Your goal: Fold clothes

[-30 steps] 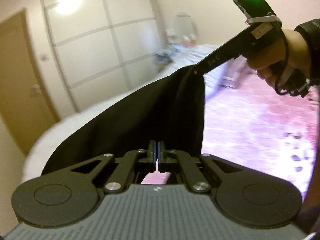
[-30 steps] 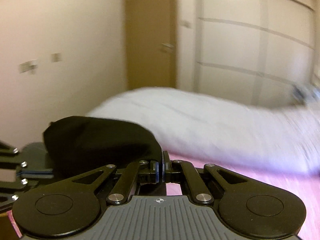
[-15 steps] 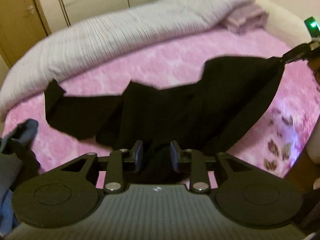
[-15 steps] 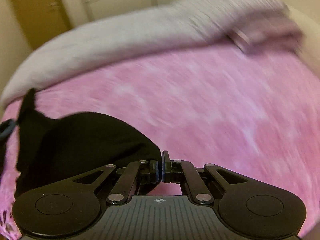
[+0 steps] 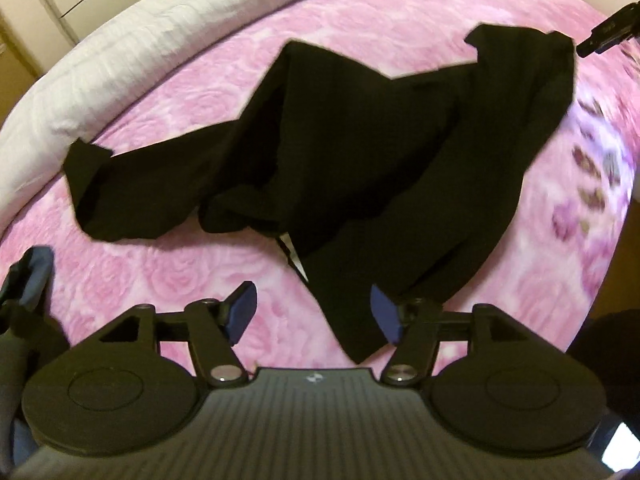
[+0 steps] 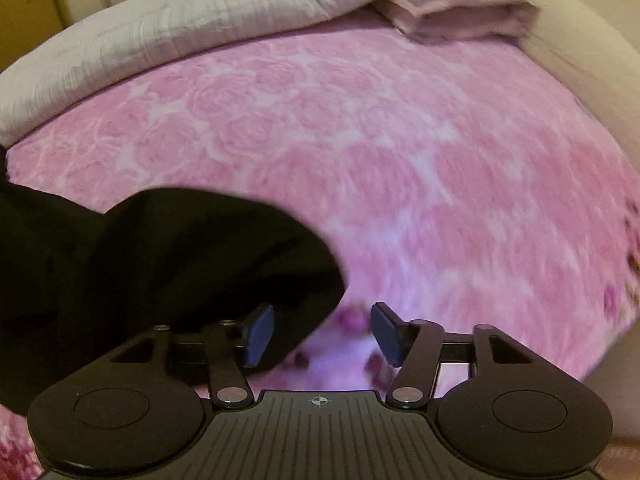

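Two fisheye views look forward along a pair of handheld grippers above a bed. The bed is covered by a pink blanket [image 5: 168, 280] printed with roses. A black garment [image 5: 360, 152] lies spread and rumpled across this blanket, one long part reaching out to the left and another running toward the upper right. A small pale tag shows at a fold near the garment's lower middle. In the left wrist view, the left gripper [image 5: 314, 316] has its jaws wide apart, blue pads showing on the inner faces, and they grip nothing; a pointed lower end of the garment lies below and between them. At the top right edge of that view, the dark tip of the right gripper [image 5: 608, 34] sits just beside the garment's far corner. In the right wrist view, the right gripper [image 6: 322, 334] also has its jaws wide apart and empty, with the black garment [image 6: 180, 264] bunched to the left, partly behind the left jaw. A rolled white duvet [image 6: 180, 28] runs along the far side of the bed, and a folded mauve cloth [image 6: 456, 4] rests near its right end. A bundle of blue and dark fabric [image 5: 24, 288] sits at the left edge of the left wrist view.
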`<action>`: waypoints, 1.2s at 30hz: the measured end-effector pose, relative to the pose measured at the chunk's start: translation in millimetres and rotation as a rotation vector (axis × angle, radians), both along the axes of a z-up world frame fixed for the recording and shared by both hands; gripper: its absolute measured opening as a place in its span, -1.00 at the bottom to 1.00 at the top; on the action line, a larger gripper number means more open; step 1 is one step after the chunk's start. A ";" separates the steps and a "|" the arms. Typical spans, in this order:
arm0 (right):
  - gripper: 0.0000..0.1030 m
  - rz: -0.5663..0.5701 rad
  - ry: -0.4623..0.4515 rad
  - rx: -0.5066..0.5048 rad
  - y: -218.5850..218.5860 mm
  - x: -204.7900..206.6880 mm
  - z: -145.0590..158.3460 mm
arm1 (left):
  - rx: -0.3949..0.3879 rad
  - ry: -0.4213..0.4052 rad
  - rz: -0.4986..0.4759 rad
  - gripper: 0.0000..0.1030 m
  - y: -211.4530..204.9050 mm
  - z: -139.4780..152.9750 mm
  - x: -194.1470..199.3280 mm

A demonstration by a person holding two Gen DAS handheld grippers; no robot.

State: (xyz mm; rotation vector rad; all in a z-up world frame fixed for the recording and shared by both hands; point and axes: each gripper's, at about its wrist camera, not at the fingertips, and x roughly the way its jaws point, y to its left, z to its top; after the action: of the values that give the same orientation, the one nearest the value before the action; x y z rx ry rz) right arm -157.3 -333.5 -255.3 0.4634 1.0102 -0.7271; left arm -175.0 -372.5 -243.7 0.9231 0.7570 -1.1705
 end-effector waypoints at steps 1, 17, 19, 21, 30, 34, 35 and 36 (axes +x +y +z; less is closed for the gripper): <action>0.14 -0.009 -0.011 0.017 12.1 -8.9 -3.0 | -0.007 -0.003 -0.021 0.15 2.4 -5.6 1.3; 0.14 0.726 -0.204 -0.236 134.6 -14.4 -44.4 | -0.238 -0.079 -0.064 0.25 31.7 -87.6 -34.6; 0.14 0.807 -0.245 -0.302 139.4 -18.5 -50.5 | -0.280 -0.086 -0.042 0.25 34.5 -95.2 -40.3; 0.14 0.893 -0.294 -0.357 149.2 -21.4 -53.2 | -0.322 -0.095 -0.019 0.25 37.3 -99.3 -42.5; 0.51 1.439 -0.382 -0.645 244.8 -11.6 -85.4 | -0.471 -0.238 0.095 0.34 76.4 -87.9 -44.9; 0.51 1.574 -0.293 -0.760 274.4 4.9 -113.4 | -0.484 -0.305 0.138 0.40 98.8 -76.2 -59.9; 0.51 1.575 -0.257 -0.782 279.4 10.7 -119.2 | -0.485 -0.316 0.147 0.43 104.2 -73.3 -64.9; 0.51 1.576 -0.221 -0.804 284.5 16.6 -125.0 | -0.485 -0.324 0.158 0.46 109.8 -70.2 -69.7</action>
State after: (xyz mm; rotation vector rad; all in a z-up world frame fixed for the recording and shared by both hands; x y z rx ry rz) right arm -140.7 -49.0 -380.3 -0.9092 0.5233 0.3918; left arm -244.7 -262.7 -313.8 0.6104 0.2576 -0.9725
